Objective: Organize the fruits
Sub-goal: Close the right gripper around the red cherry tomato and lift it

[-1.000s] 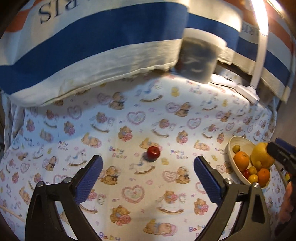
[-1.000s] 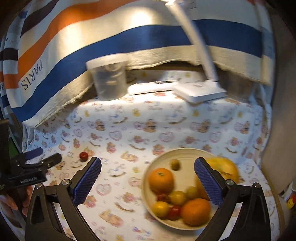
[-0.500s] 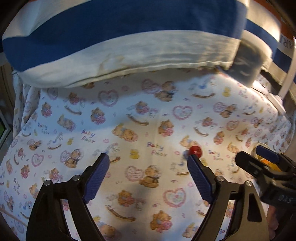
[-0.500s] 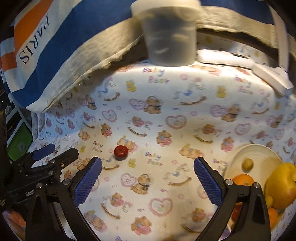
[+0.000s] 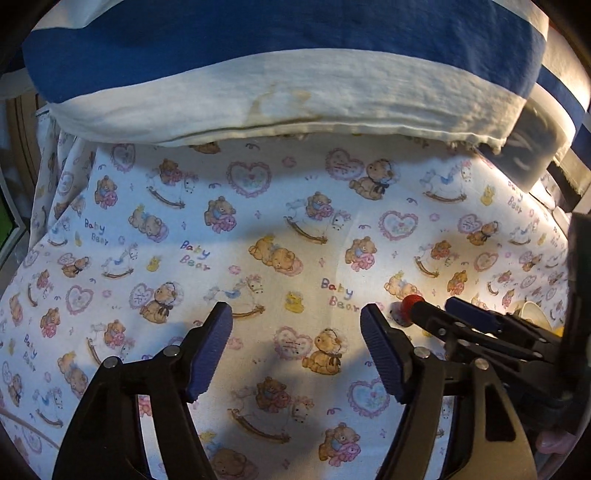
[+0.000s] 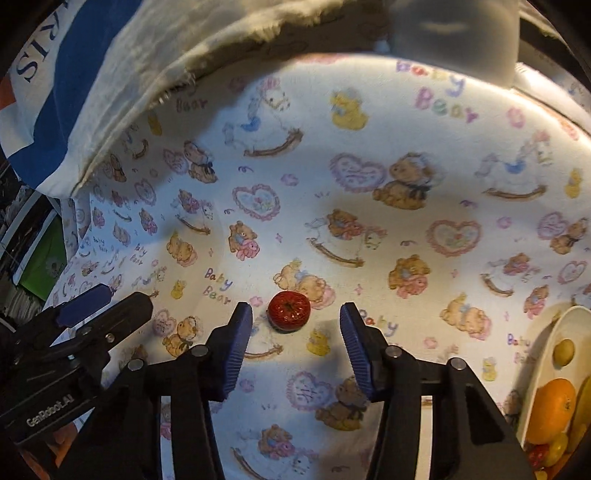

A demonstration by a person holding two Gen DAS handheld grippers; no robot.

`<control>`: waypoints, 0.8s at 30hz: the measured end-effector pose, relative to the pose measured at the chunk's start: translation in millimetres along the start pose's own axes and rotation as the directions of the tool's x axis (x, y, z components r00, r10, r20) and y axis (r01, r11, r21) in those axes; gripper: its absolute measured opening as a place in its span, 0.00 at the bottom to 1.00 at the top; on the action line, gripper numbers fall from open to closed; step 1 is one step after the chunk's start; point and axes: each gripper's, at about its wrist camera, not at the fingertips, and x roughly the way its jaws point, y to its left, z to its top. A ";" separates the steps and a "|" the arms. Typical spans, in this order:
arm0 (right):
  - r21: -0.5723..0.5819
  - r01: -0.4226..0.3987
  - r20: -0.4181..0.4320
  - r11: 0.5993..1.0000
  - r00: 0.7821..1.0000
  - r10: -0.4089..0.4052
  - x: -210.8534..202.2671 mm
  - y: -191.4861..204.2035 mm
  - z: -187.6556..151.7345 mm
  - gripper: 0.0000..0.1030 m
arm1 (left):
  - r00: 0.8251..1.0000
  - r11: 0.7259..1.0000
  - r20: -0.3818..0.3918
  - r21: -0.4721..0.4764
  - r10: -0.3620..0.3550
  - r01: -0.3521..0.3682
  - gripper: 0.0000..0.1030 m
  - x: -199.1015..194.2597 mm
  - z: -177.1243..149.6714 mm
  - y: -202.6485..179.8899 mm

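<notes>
Low in the centre of the right wrist view, the small red tomato-like fruit point(image 6: 289, 311) lies on the bear-print cloth point(image 6: 369, 184), just beyond the closing, still unclenched right gripper point(image 6: 295, 328). The left gripper point(image 5: 295, 339) is closing on nothing.

Bowl point(image 6: 554, 354) cut off by the right wrist view's edge at 4 o'clock; only part of the rim, an orange point(image 6: 552, 410) and a few small fruits showing, the yellow one at the edge too clipped to name. In the left wrist view, red fruit point(image 5: 410, 303) half hidden behind the right gripper point(image 5: 434, 314) at 3 o'clock. Clear container point(image 6: 454, 33) blurred and cropped at 1 o'clock. Lettering on the striped cloth point(image 6: 55, 74) cut short at 10 o'clock.
</notes>
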 end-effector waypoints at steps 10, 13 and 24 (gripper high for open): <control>-0.011 -0.006 -0.044 1.000 0.999 0.006 16.1 3.5 -4.8 0.28 | 1.000 1.000 -0.006 0.014 -0.011 0.011 0.69 -1.7 -0.6 -3.8; -0.047 0.009 -0.019 0.999 1.000 -0.010 4.5 6.9 -9.9 0.28 | 1.000 0.999 0.006 0.030 -0.012 0.012 0.69 -4.0 -1.2 -10.7; -0.113 0.069 0.133 0.991 0.990 -0.054 -68.9 6.4 -38.2 0.28 | 0.997 0.997 0.054 0.071 -0.046 0.042 0.69 -21.9 -3.6 -27.7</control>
